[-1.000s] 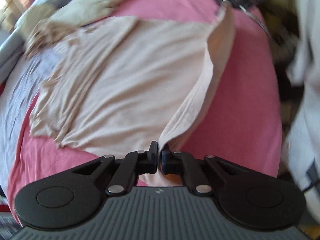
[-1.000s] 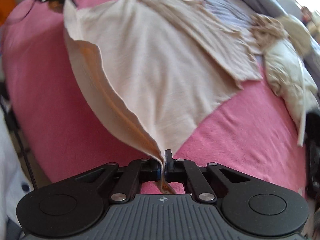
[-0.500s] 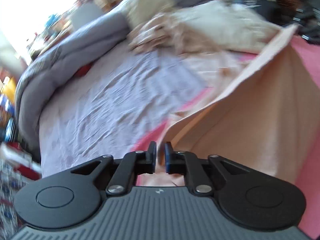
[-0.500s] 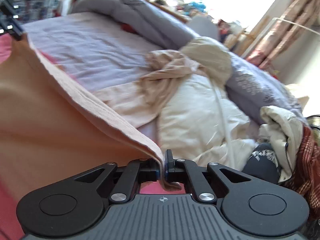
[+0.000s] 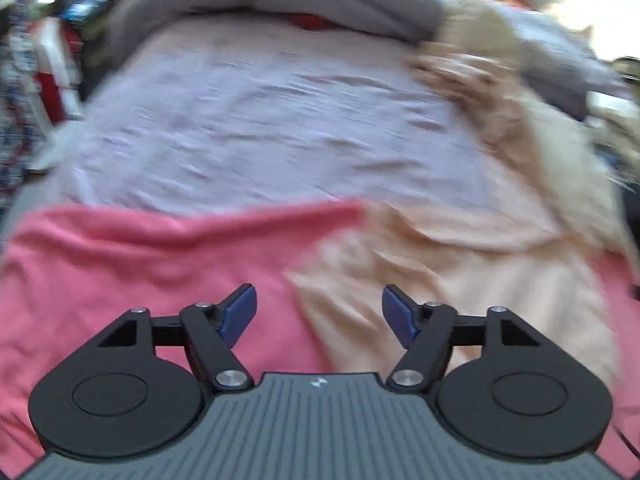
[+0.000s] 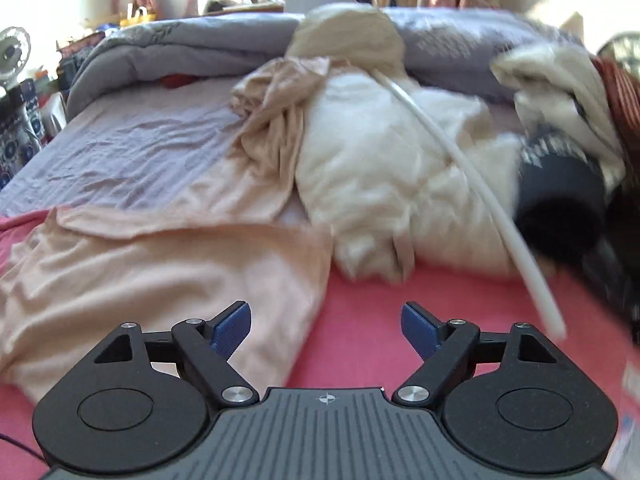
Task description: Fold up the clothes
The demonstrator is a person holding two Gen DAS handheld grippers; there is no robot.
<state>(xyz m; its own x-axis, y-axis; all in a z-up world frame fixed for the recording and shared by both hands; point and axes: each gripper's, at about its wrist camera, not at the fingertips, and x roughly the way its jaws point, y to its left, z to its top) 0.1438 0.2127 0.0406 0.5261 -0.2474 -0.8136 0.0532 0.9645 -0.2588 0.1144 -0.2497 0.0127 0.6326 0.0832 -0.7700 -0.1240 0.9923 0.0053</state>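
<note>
Two wide layers of bedding fill both views: a lilac sheet (image 5: 280, 120) across the upper half of the left wrist picture, and a pink cover (image 5: 132, 264) spread over the lower half, running under both grippers. A grey duvet (image 6: 192, 44) lies rolled along the top of the bed in the right wrist view, with a heap of cream and white clothes (image 6: 384, 176) at centre right and a crumpled beige piece (image 6: 276, 108) just left of it. A white cord (image 6: 472, 160) slants down across the heap.

The peach garment (image 6: 160, 272) lies doubled over on the pink cover, its folded upper edge reaching onto the lilac sheet. In the right wrist view it fills the lower left; in the left wrist view — which is blurred — it takes the lower right.

The left gripper (image 5: 319, 312) is angled downward over the cover, its jaws having just been opening; they now stand wide apart with nothing pinched between them, the garment's left edge lying on the bed beyond the gap. The right gripper (image 6: 326, 328) is tilted down likewise, its jaws also just opened and gaping — the garment's right edge lies on the bed past its left blue pad (image 6: 232, 330), and the pink cover shows through the rest of the gap.
</note>
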